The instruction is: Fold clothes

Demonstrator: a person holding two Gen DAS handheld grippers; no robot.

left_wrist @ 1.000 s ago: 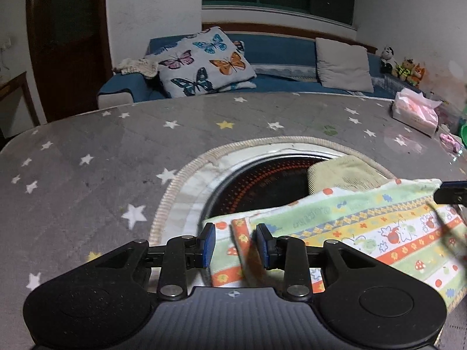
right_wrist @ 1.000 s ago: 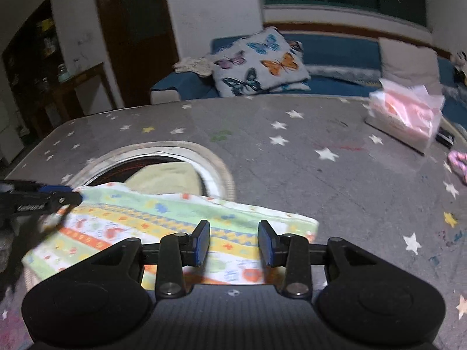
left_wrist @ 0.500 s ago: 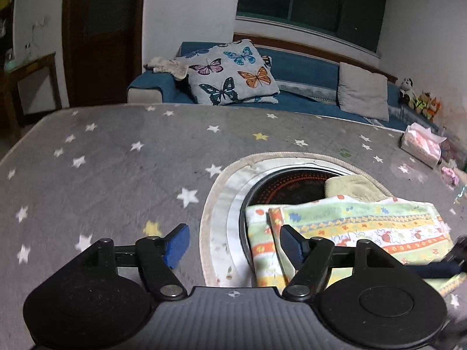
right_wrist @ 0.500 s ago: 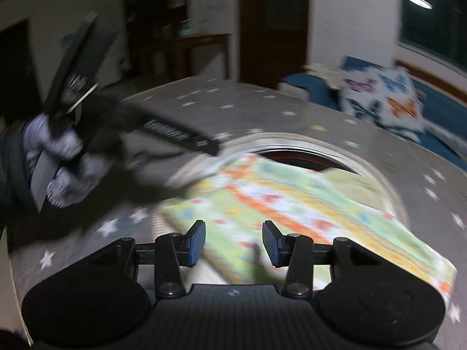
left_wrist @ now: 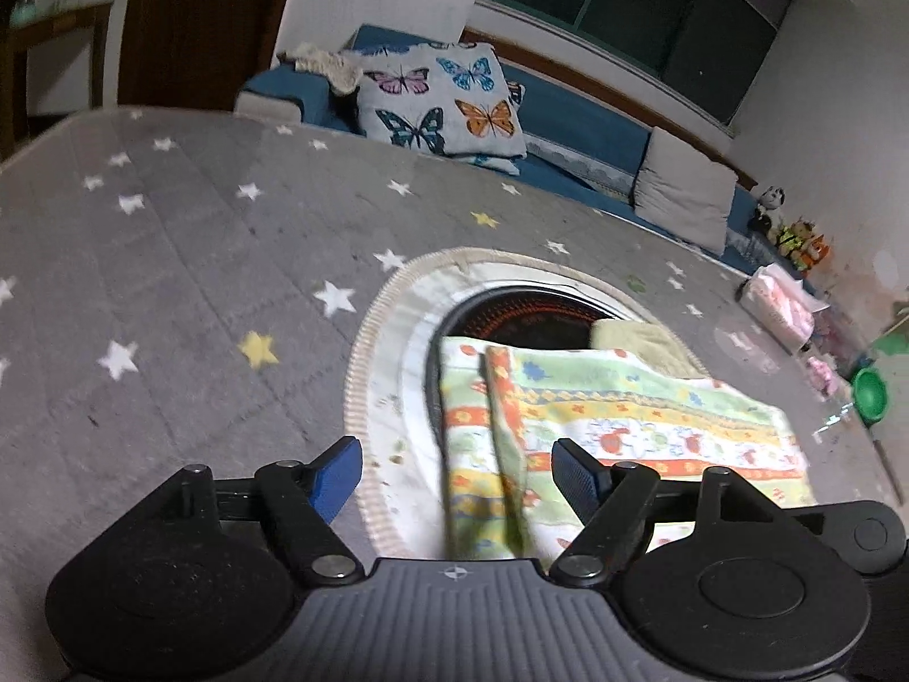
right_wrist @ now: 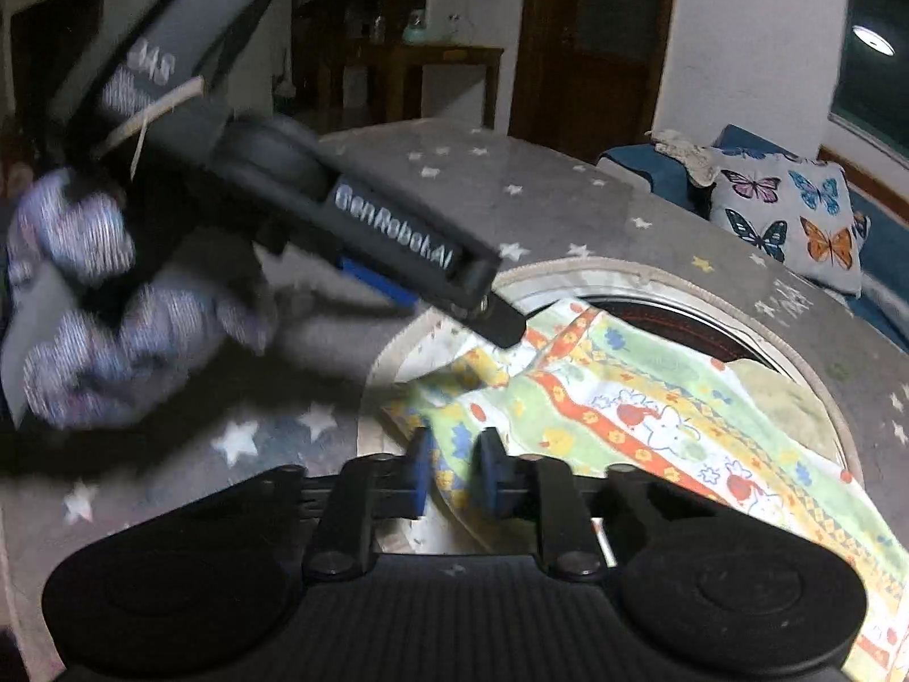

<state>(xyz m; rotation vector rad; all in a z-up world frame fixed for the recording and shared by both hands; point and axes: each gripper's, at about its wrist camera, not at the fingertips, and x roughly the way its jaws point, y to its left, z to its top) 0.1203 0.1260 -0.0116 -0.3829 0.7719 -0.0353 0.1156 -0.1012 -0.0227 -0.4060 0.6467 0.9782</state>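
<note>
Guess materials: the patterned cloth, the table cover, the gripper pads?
Patterned cloth: soft woven fabric, likely cotton; it drapes and creases, matte print. Table cover: grey starred sheet, probably vinyl or coated fabric; faint sheen, shallow ridges. Left gripper pads: blue, finely ribbed, rubber-like.

Matte black throughout on the left gripper [left_wrist: 457,469]: two round housings, ribbed grey centre plate with a small crosshair mark, silver pivot screws on angled link arms, blue ribbed pads on the fingertips [left_wrist: 575,470]. Same build on the right gripper [right_wrist: 453,473]: black linkage, blue pads, faint crosshair on ribbed plate. In the right wrist view, upper left, white "GenRobot.AI" lettering along a black bar, a pale tie around the grey body behind. Gloved hand [right_wrist: 96,307] at left, blurred, seemingly blue-white knit.
</note>
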